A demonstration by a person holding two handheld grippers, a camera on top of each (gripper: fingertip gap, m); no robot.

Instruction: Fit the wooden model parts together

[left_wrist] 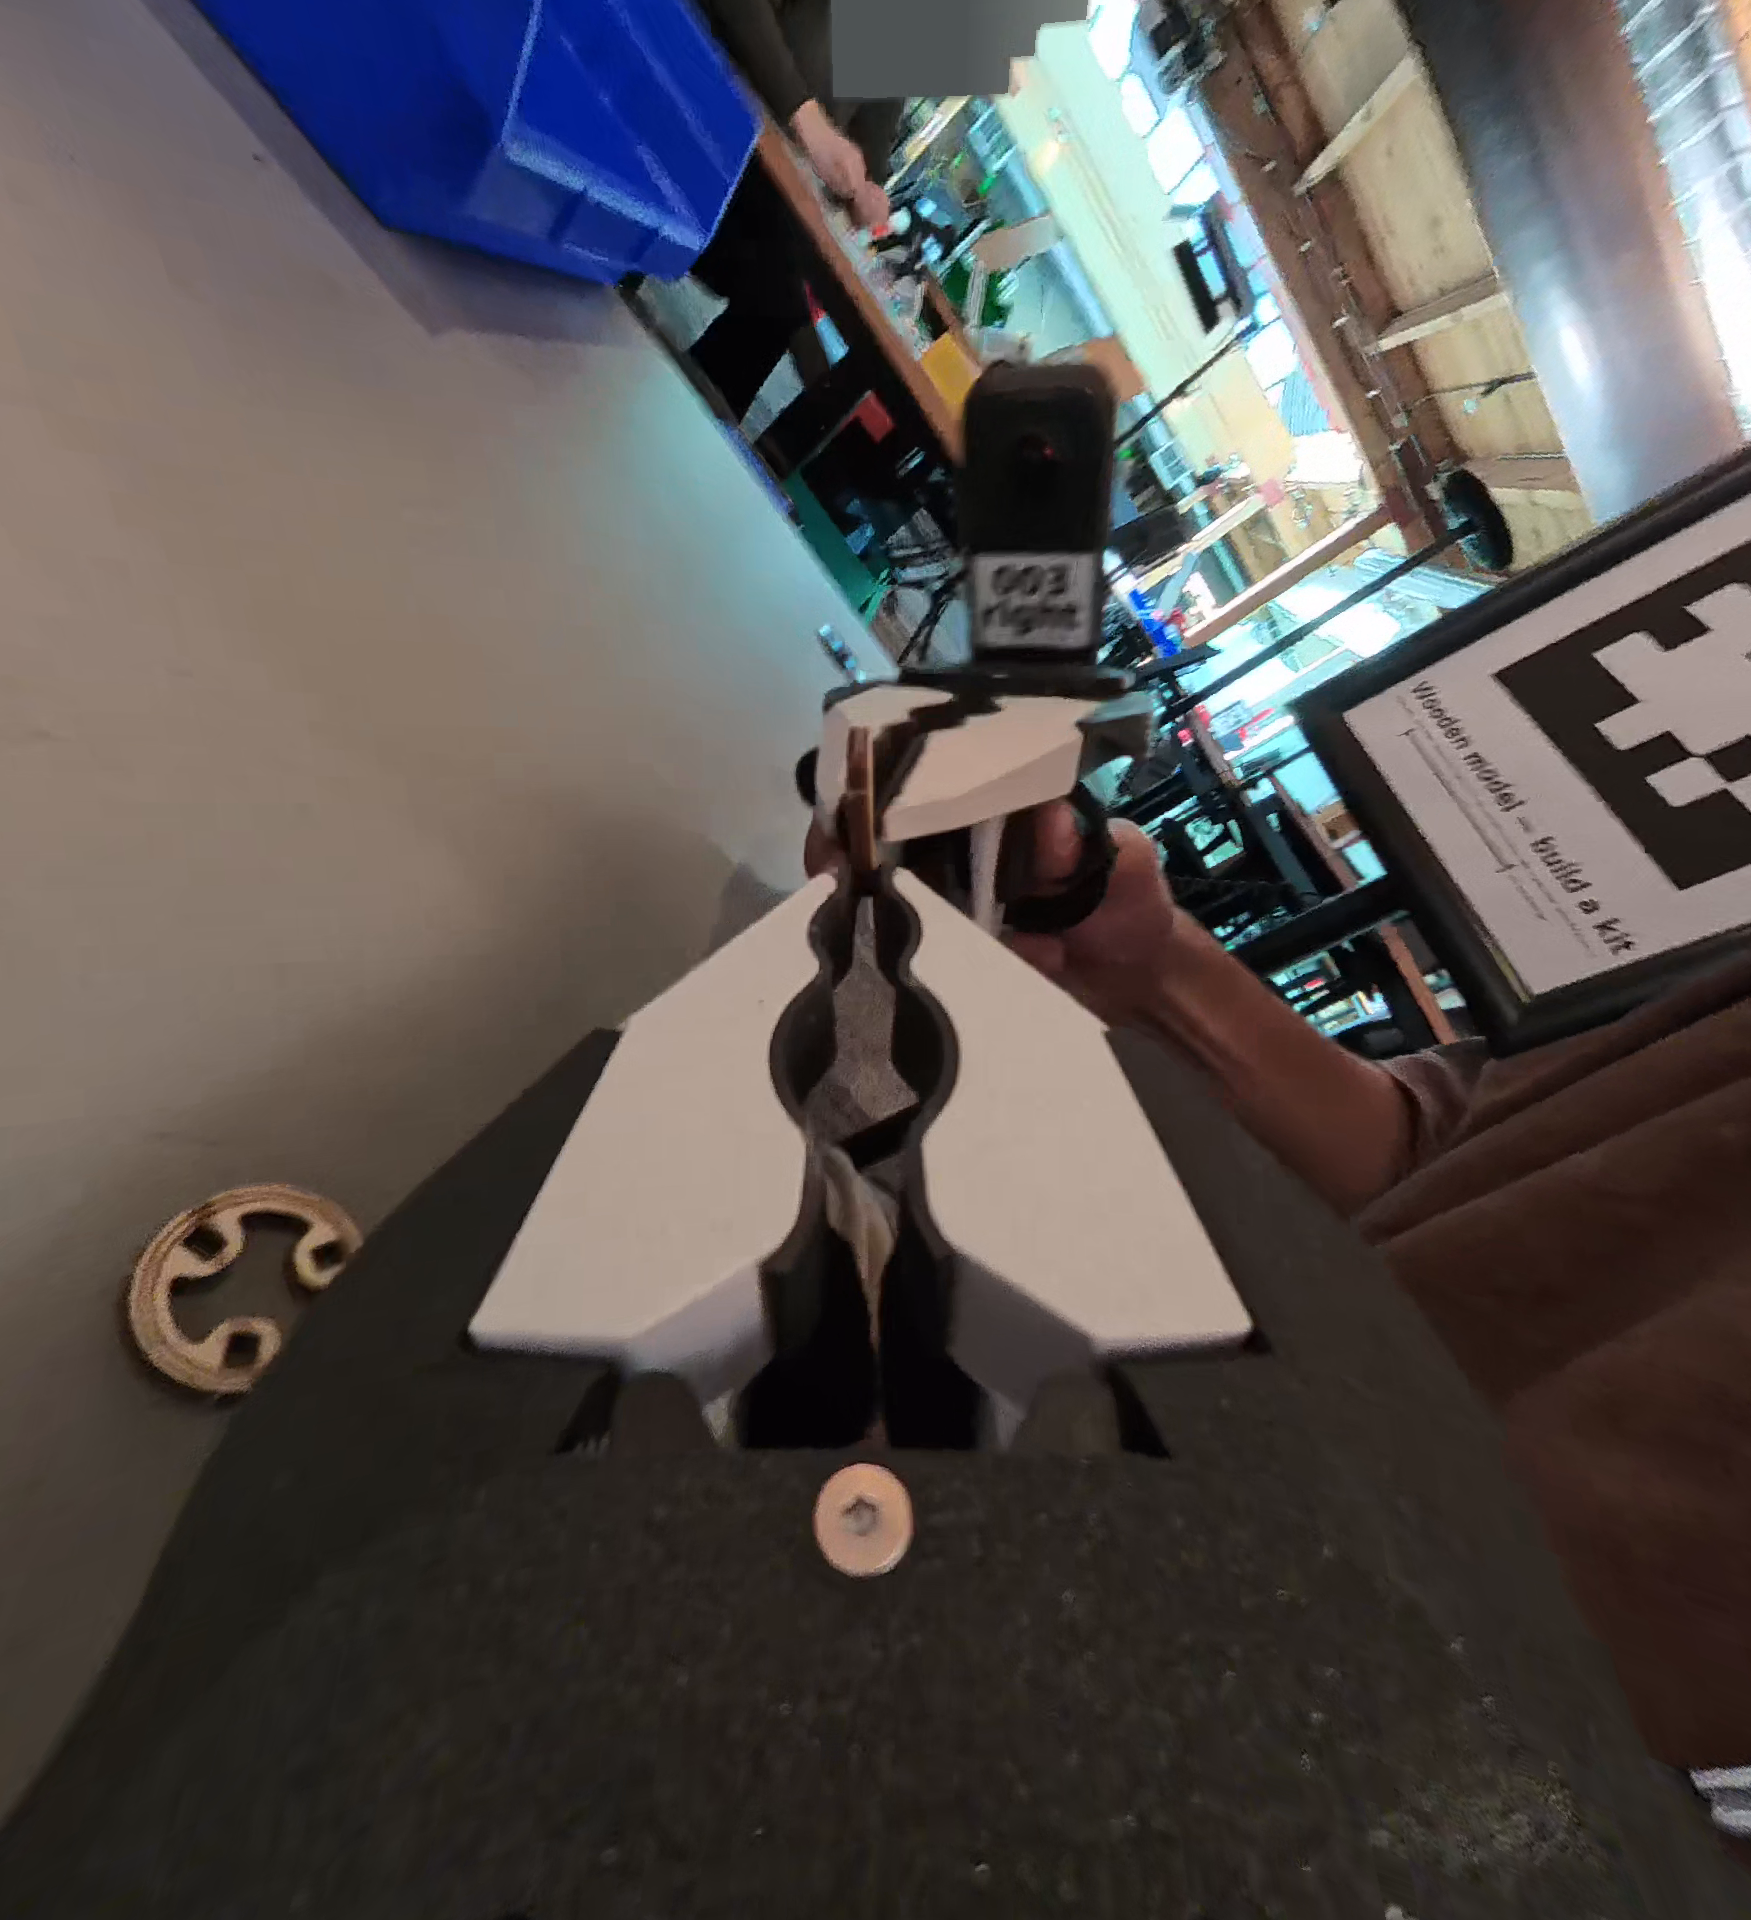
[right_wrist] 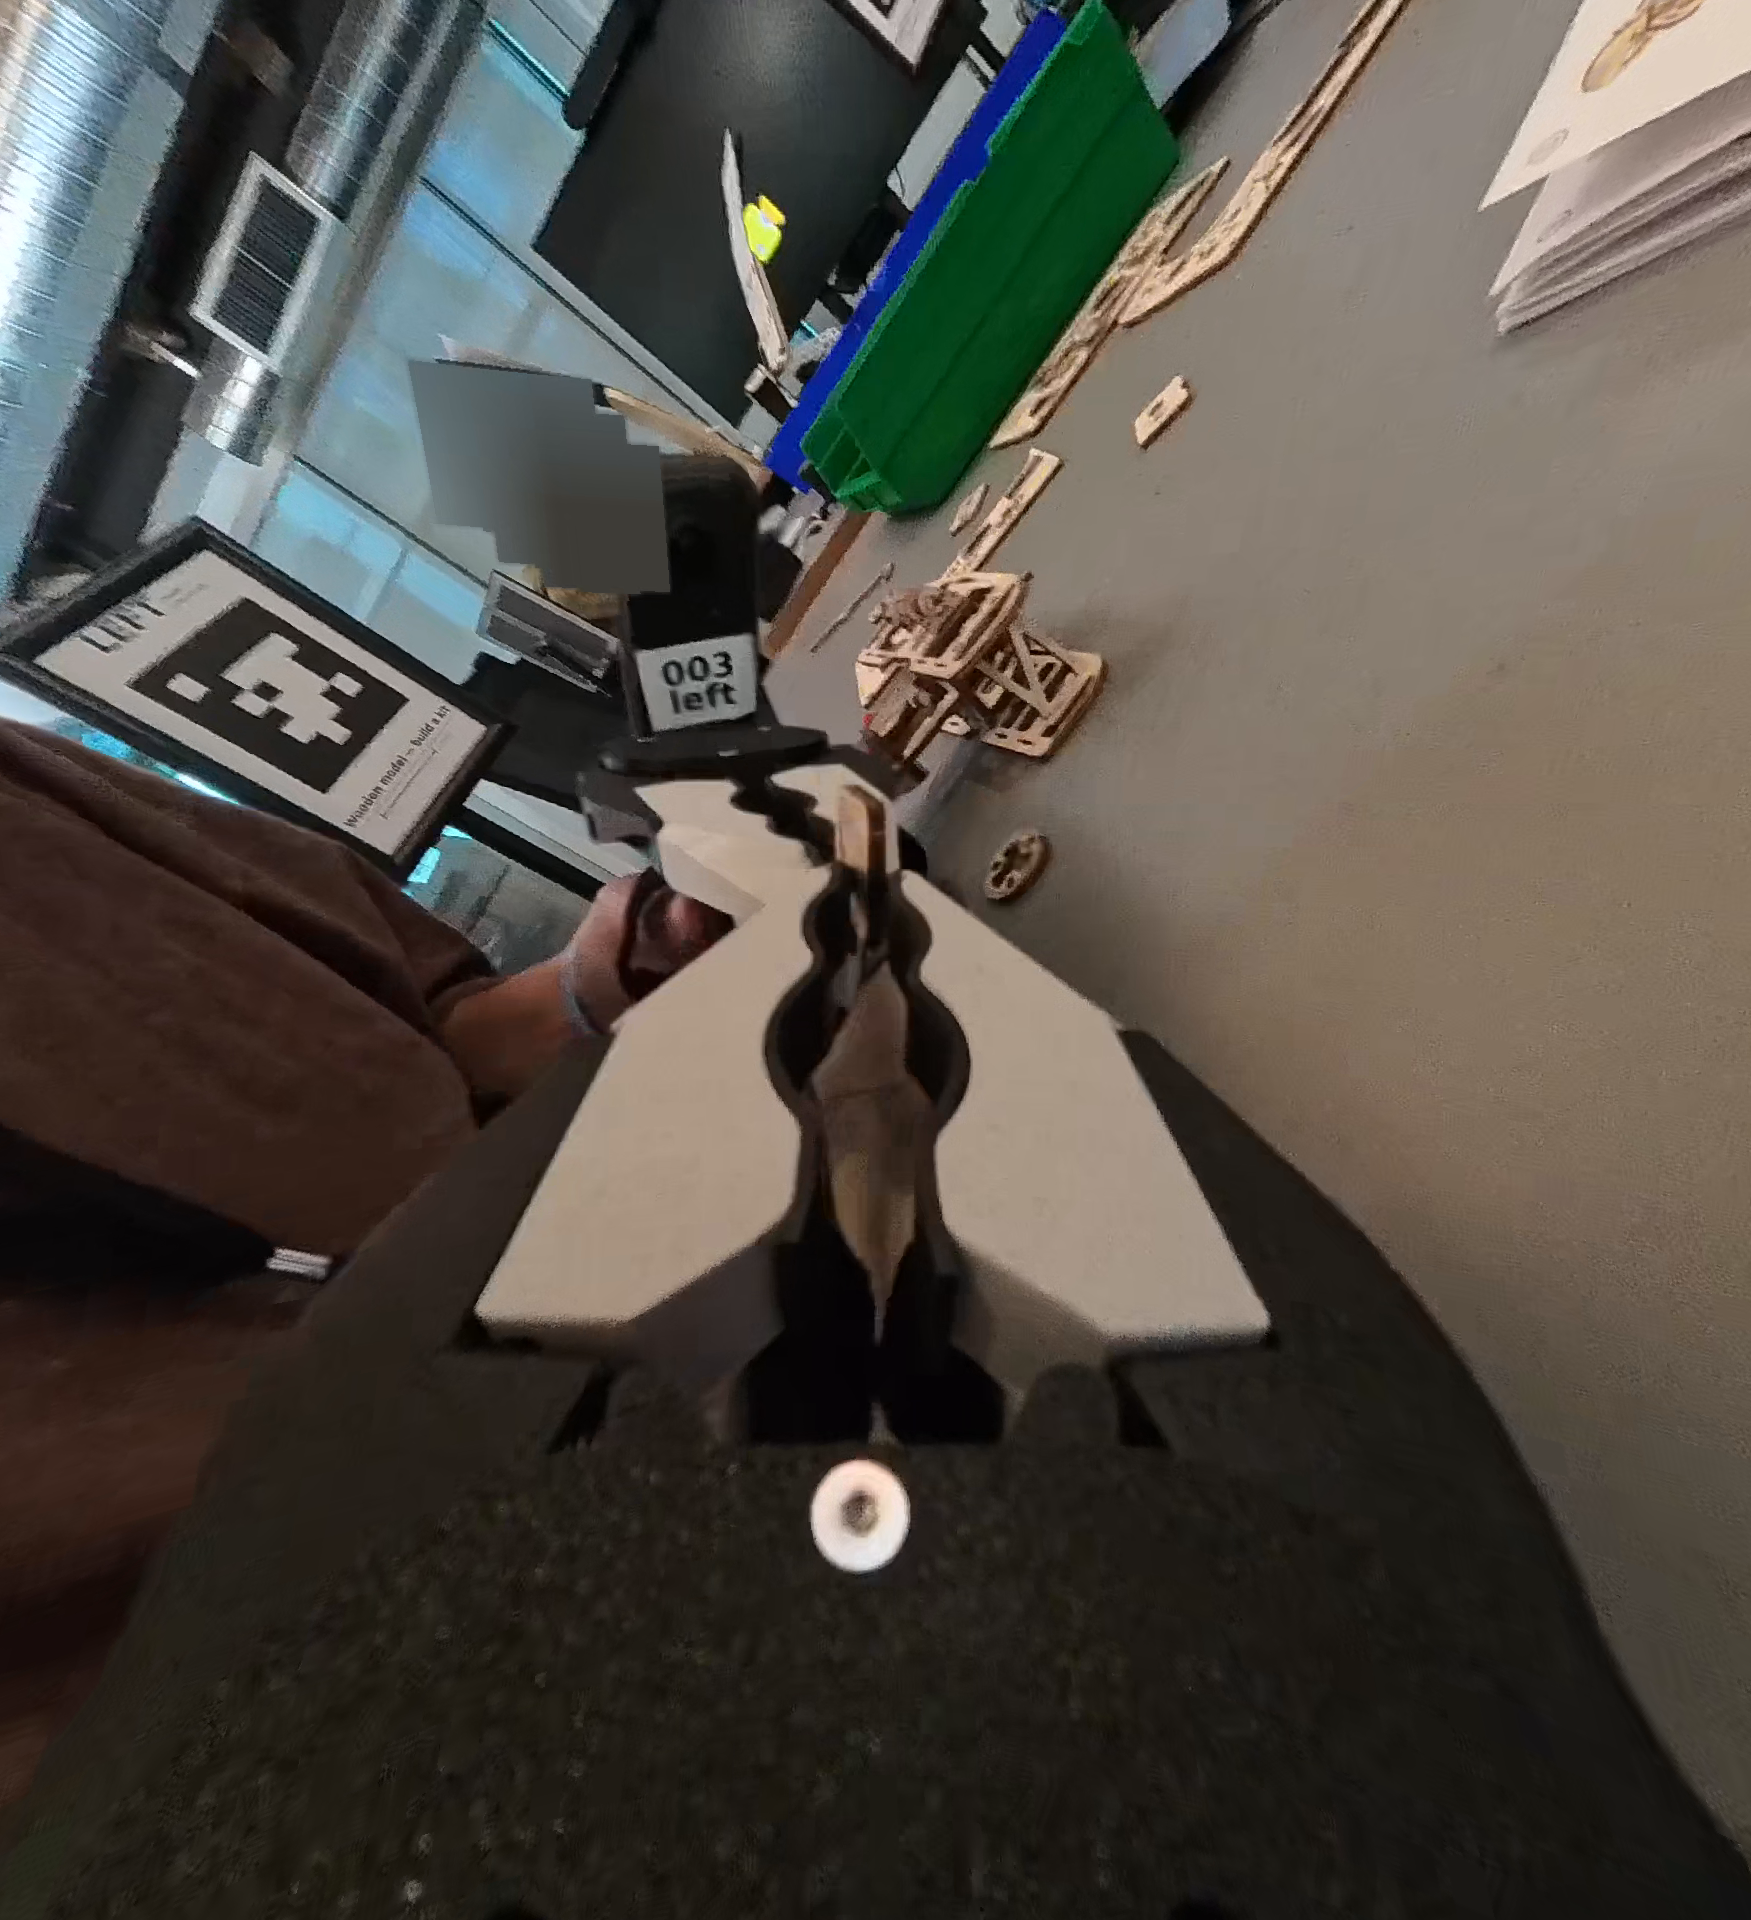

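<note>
My left gripper (left_wrist: 863, 891) and my right gripper (right_wrist: 863, 889) are held in the air, tip to tip and facing each other. A small flat wooden part (left_wrist: 857, 805) stands edge-on where the tips meet; it also shows in the right wrist view (right_wrist: 865, 831). Both pairs of jaws are closed to a narrow gap on it. I cannot tell whether it is one part or two pressed together. The right gripper (left_wrist: 876, 831) shows beyond the part in the left wrist view, and the left gripper (right_wrist: 817, 847) beyond it in the right wrist view.
A C-shaped wooden ring (left_wrist: 227, 1283) lies on the grey table (left_wrist: 279, 675). A half-built wooden model (right_wrist: 975, 665), a small gear (right_wrist: 1016, 862), cut-out sheets (right_wrist: 1172, 239), a green bin (right_wrist: 996, 270), a blue bin (left_wrist: 497, 125), booklets (right_wrist: 1681, 156) and a framed marker sign (left_wrist: 1629, 748) stand around.
</note>
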